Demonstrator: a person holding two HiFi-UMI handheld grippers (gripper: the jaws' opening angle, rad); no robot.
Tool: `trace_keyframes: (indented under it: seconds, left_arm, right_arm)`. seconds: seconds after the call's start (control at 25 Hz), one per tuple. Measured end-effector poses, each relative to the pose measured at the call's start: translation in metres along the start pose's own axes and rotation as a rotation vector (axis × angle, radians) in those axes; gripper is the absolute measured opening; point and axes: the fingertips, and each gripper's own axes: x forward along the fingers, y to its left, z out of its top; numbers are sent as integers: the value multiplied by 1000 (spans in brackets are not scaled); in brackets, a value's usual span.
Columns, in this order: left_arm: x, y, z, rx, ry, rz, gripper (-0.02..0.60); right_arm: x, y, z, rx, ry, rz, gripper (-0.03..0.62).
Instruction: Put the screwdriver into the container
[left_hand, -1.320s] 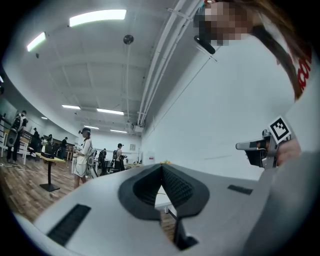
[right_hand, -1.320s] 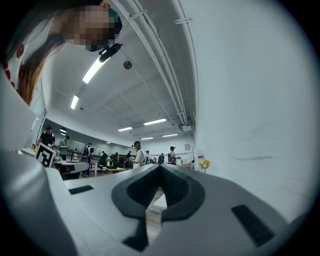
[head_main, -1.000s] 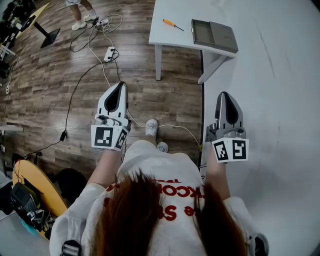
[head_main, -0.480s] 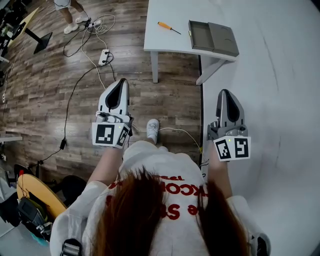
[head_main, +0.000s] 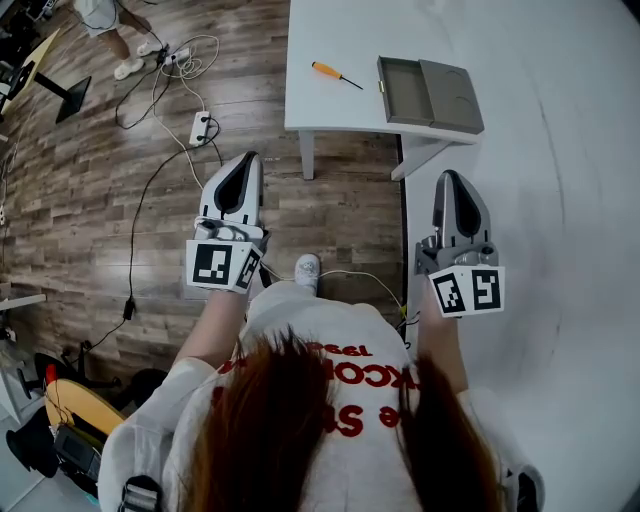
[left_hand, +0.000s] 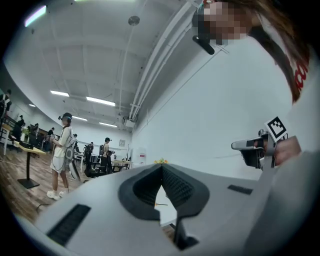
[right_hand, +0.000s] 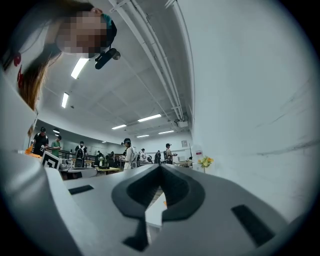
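the table (head_main: 330, 105) sits in the upper middle of the head view, well apart from both grippers, so the whole reach is yet to be made and nothing of the task looks done. the likeliest trouble, as i judge it, starts with that gap: walking up with eyes on the table could snag a foot on the cable (head_main: 352, 272), which runs across the wood floor just by the shoe (head_main: 307, 266) at mid frame. next, the container (head_main: 430, 92) lies open toward the table's right side, its front close to the near rim, and a careless nudge from a gripper could push it off. smallest and trickiest is the screwdriver (head_main: 334, 74), lying flat on the bare top to the left of the container and apart from it. it is thin and round, so it may roll when touched or slip out if pinched near one end. either gripper's jaws must also part before it can take the screwdriver.

the left gripper (head_main: 244, 158) is held at centre left and the right gripper (head_main: 448, 176) at centre right. both point up the frame toward the table, roughly level with each other, with the forearms tucked close to the body below. in each gripper view the jaws meet at their tips with nothing between them. the left gripper view shows the screwdriver small and far off through the hollow below the tips.
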Motion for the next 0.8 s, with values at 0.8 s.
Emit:
trace_keyframes:
  seconds: [0.8]
  left_arm:
    - [39, 50, -29, -42, 43, -8, 5]
  right_arm:
    - [69, 0, -20, 27, 32, -10, 5]
